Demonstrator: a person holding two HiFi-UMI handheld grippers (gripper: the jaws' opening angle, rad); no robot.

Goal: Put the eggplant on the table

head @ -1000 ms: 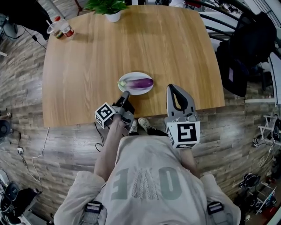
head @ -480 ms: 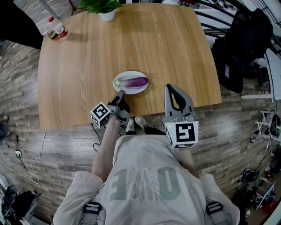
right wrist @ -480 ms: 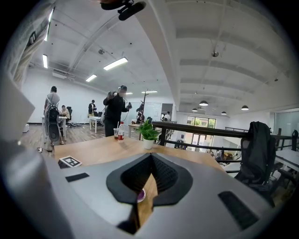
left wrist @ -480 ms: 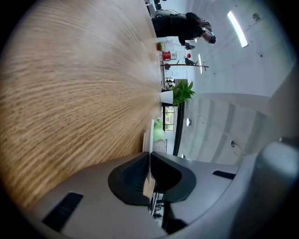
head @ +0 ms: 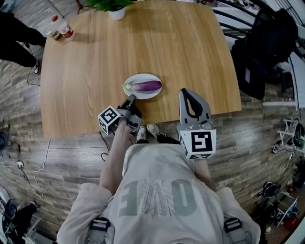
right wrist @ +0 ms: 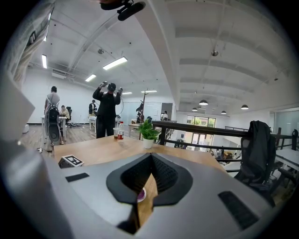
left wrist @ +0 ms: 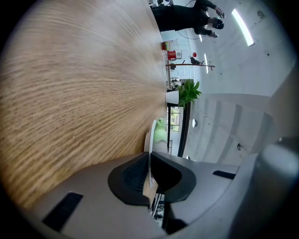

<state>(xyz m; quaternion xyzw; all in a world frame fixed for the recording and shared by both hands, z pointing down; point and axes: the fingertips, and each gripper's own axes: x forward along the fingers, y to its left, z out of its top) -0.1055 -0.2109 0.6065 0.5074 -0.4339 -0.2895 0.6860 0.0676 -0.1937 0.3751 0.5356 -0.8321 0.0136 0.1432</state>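
A purple eggplant [head: 148, 86] with a green stem lies on a white plate [head: 138, 77] near the front edge of the wooden table [head: 95, 71]. My left gripper [head: 132, 98] is rolled on its side at the plate's near-left rim. In the left gripper view the thin white rim of the plate [left wrist: 153, 133] runs in between the jaws of the left gripper [left wrist: 149, 158], which are shut on it; the green stem [left wrist: 160, 130] shows just beyond. My right gripper [head: 189, 93] hovers shut and empty to the right of the plate. In the right gripper view the eggplant [right wrist: 140, 193] peeks through the slit below the right gripper [right wrist: 150, 156].
A potted plant [head: 110, 7] stands at the table's far edge and a bottle [head: 64, 31] at its far-left corner. A dark jacket on a chair [head: 271, 47] and a railing sit to the right. A person [right wrist: 107, 109] stands beyond the table.
The head view has shifted slightly. My left gripper stays at the plate's near rim and the right gripper has not moved. The eggplant still lies on the plate.
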